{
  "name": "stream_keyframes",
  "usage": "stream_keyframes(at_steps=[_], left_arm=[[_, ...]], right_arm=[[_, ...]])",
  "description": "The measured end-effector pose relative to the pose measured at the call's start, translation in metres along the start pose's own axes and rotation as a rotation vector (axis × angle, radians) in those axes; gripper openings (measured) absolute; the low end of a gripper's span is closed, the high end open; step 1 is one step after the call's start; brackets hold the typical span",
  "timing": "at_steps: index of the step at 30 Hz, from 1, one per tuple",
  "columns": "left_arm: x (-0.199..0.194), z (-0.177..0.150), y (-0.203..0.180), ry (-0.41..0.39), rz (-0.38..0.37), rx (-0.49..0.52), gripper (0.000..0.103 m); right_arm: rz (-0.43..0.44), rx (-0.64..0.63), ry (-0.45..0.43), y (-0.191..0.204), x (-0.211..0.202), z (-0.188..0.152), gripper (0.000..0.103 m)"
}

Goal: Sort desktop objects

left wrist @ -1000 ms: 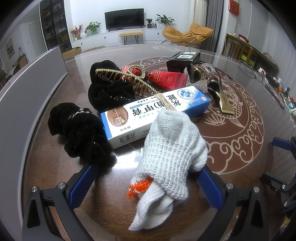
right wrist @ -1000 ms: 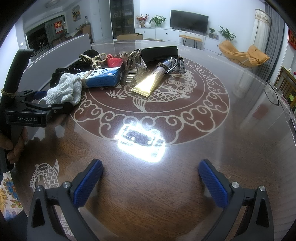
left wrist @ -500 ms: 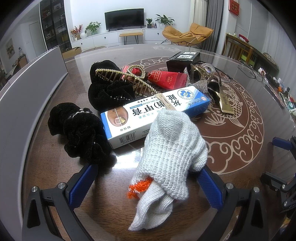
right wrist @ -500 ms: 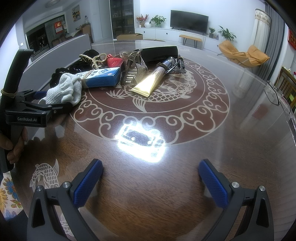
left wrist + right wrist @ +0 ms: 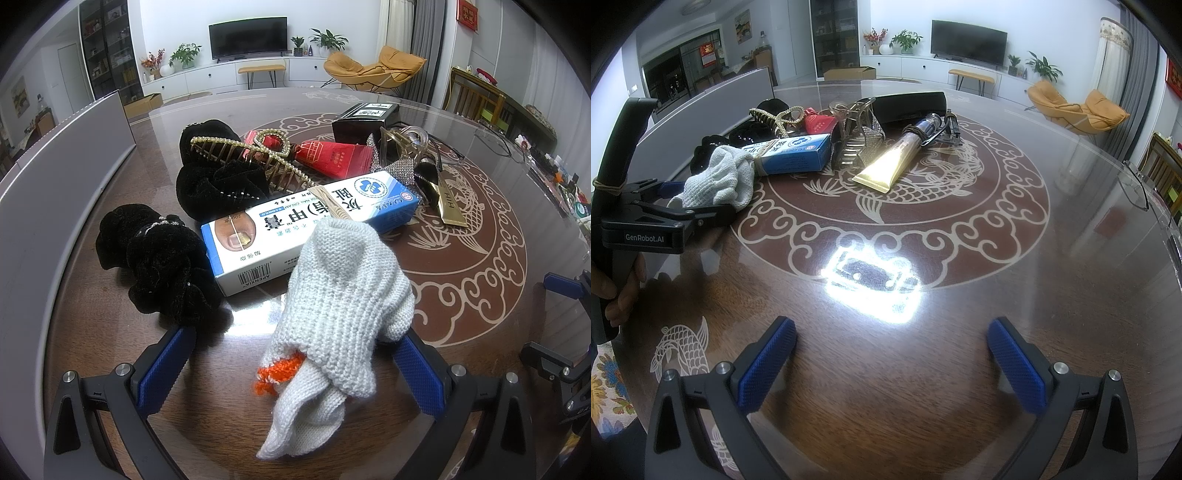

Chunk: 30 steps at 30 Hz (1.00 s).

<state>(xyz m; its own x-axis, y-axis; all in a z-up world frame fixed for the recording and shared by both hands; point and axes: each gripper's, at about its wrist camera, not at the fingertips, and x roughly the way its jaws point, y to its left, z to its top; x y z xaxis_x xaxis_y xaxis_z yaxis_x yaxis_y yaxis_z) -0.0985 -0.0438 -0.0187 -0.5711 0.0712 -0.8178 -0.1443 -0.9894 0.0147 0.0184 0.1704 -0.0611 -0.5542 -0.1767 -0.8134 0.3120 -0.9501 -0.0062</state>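
Observation:
A white knit glove (image 5: 343, 295) with an orange cuff lies bunched on the round glass-topped table (image 5: 960, 387). My left gripper (image 5: 291, 350) is open, one blue finger on each side of the glove; the right pad sits close against it. Behind the glove is a blue-and-white cream box (image 5: 295, 225) with a rubber band round it. A black scrunchie (image 5: 159, 258) lies to the left. My right gripper (image 5: 890, 347) is open over bare table, with nothing between its fingers. From the right wrist view, the glove (image 5: 720, 181) and the left gripper (image 5: 665, 206) are at the far left.
Further back lie a second black scrunchie (image 5: 218, 184), a pearl hair claw (image 5: 251, 155), a red packet (image 5: 332, 158), a black box (image 5: 365, 118), a rhinestone clip (image 5: 857, 136) and a gold tube (image 5: 897, 162). A grey panel (image 5: 48, 192) borders the left. Glasses (image 5: 1137, 184) rest far right.

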Motion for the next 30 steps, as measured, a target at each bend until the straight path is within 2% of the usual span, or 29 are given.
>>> stream_keyframes(at_steps=[30], left_arm=[[-0.0062, -0.0062, 0.002, 0.0, 0.002, 0.0, 0.103]], right_arm=[[0.0, 0.0, 0.0, 0.0003, -0.0002, 0.0005, 0.103]])
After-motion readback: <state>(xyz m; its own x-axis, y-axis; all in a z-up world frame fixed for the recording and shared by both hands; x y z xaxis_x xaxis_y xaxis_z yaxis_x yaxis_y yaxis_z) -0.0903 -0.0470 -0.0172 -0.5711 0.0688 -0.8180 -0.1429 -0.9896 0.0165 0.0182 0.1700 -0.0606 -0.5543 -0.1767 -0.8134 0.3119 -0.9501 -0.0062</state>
